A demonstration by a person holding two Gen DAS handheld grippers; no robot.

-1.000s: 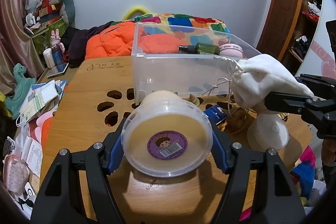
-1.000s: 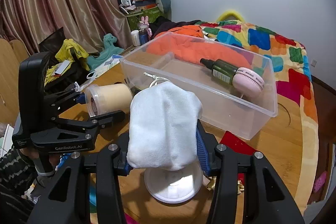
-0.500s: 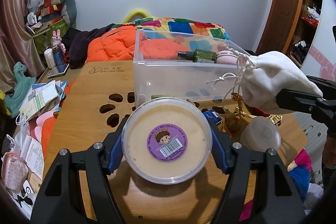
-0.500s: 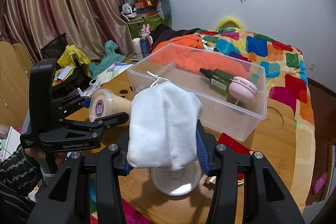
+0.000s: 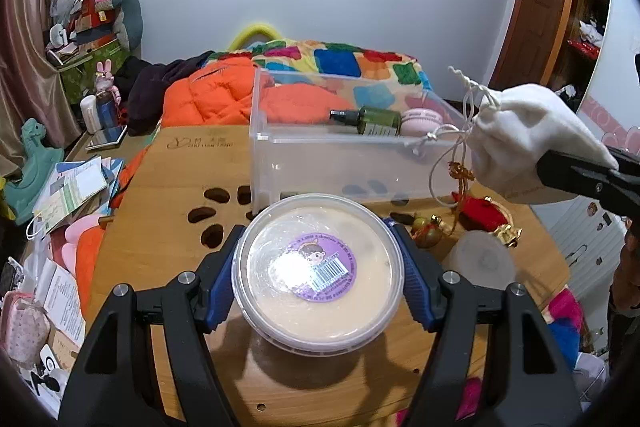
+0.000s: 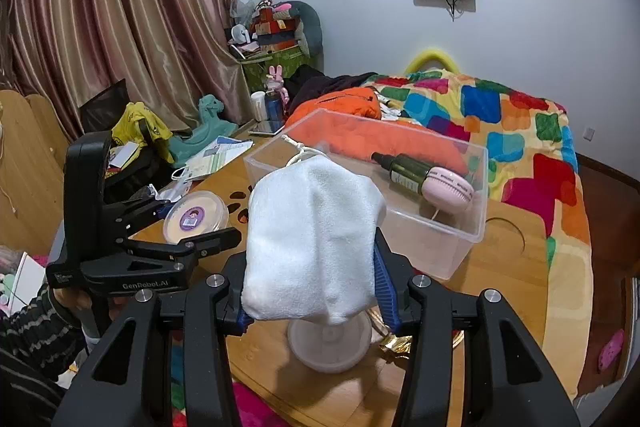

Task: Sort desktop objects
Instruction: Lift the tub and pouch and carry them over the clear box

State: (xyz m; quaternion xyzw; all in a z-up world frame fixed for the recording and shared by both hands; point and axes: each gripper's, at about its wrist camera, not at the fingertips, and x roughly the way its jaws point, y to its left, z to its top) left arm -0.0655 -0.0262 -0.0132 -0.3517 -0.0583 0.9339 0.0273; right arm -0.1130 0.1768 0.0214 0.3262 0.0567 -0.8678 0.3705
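Observation:
My left gripper (image 5: 318, 267) is shut on a round cream tub (image 5: 318, 269) with a purple label on its clear lid, held above the wooden table (image 5: 180, 187). My right gripper (image 6: 310, 263) is shut on a white drawstring pouch (image 6: 312, 235), also lifted off the table. In the left wrist view the white drawstring pouch (image 5: 528, 135) hangs at the right beside the clear plastic box (image 5: 340, 163). The box holds a green spray bottle (image 6: 404, 169) and a pink round object (image 6: 448, 189). The cream tub (image 6: 195, 217) shows at the left in the right wrist view.
A loose white lid (image 6: 330, 345) lies on the table under the pouch. Red and gold trinkets (image 5: 480, 217) lie by the box. Papers and a teal dinosaur toy (image 5: 32, 163) crowd the table's left edge. A bed with a colourful quilt (image 6: 500, 131) stands behind.
Both grippers have risen a little with their loads. The tub's lid now faces the camera more squarely, and the pouch stands higher against the box.

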